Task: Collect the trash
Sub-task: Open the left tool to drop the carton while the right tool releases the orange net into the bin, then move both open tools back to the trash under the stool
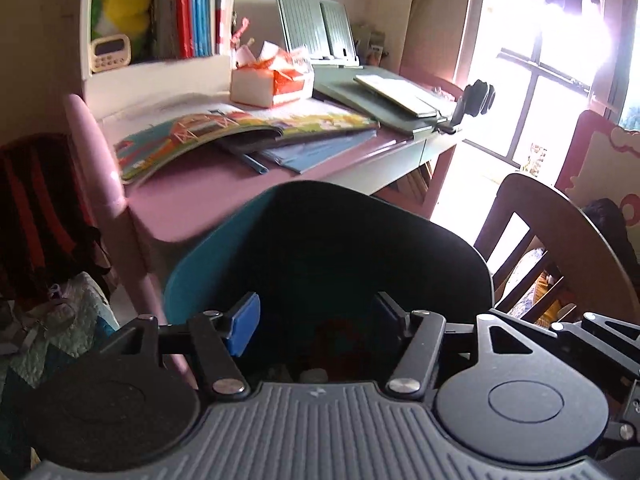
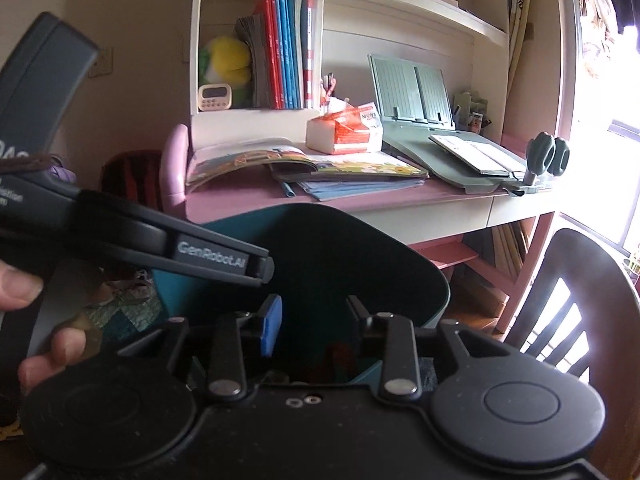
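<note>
- Centrally standing along the back wall: pink desk (image 2: pixel 256 200) with white shelf unit (image 2: pixel 400 12), well behind both tools.
- Sitting on the floor directly before the desk: teal trash bin (image 1: pixel 208 272) (image 2: pixel 432 280), mouth facing up, interior dark; reddish scrap (image 1: pixel 340 344) and pale bits lying at the bottom, identity not discernible.
- Standing right of the bin: dark wooden chair (image 2: pixel 568 320).
- Lying open on the desk top: picture book (image 1: pixel 192 132), resting over blue folders (image 1: pixel 320 152); tissue pack (image 2: pixel 344 132) standing behind it.
- Hovering over the bin mouth: left gripper (image 1: pixel 316 320), fingers spread wide, gripping nothing.
- Hovering beside it over the same bin: right gripper (image 2: pixel 312 324), fingers likewise parted wide, carrying nothing.
- Crossing the right wrist view at left: handle of the left tool, held by a hand (image 2: pixel 24 288).
- Sitting in the shelf cubby: white timer (image 2: pixel 214 97), beside a yellow plush toy (image 2: pixel 226 60).
</note>
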`<state>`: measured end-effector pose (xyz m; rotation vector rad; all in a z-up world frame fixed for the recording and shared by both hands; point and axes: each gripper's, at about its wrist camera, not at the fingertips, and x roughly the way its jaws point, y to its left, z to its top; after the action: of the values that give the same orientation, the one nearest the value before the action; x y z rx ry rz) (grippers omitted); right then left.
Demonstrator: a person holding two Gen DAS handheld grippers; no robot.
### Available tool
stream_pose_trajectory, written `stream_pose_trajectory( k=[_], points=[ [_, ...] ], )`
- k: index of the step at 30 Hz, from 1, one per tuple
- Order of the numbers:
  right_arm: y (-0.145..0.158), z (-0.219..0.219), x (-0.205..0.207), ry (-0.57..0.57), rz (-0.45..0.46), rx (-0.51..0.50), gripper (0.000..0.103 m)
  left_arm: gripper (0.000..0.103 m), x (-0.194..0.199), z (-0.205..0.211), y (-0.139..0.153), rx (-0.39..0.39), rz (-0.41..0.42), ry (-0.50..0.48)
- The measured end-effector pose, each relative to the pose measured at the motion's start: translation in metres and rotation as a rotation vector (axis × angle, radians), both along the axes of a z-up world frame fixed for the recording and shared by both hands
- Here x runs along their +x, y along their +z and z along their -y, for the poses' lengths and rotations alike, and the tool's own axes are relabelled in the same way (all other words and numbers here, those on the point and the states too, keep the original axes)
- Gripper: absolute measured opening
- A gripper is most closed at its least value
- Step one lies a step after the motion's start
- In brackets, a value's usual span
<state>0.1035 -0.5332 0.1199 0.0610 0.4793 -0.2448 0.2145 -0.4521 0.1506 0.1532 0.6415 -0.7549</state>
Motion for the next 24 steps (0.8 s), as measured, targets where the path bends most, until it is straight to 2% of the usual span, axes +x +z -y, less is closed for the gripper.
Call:
stream_pose_trajectory(
  k=[3,6,15,24],
  points=[
    [0.007,-0.009,-0.006,0.017,0.010,0.003,0.035,0.062,-0.008,-0.016,0.008,-0.007,0.012,0.008],
    [0.015,-0.020,-0.013,0.035,0.027,0.003,0.044,0.063,-0.017,-0.037,0.015,-0.014,0.027,0.020],
    [0.035,-0.074,-0.030,0.130,0.066,0.011,0.047,0.062,-0.039,-0.123,0.032,-0.052,0.051,0.098],
    [0.025,-0.153,-0.020,0.287,0.036,0.051,0.048,0.063,-0.053,-0.223,0.019,-0.039,0.044,0.216]
  ],
)
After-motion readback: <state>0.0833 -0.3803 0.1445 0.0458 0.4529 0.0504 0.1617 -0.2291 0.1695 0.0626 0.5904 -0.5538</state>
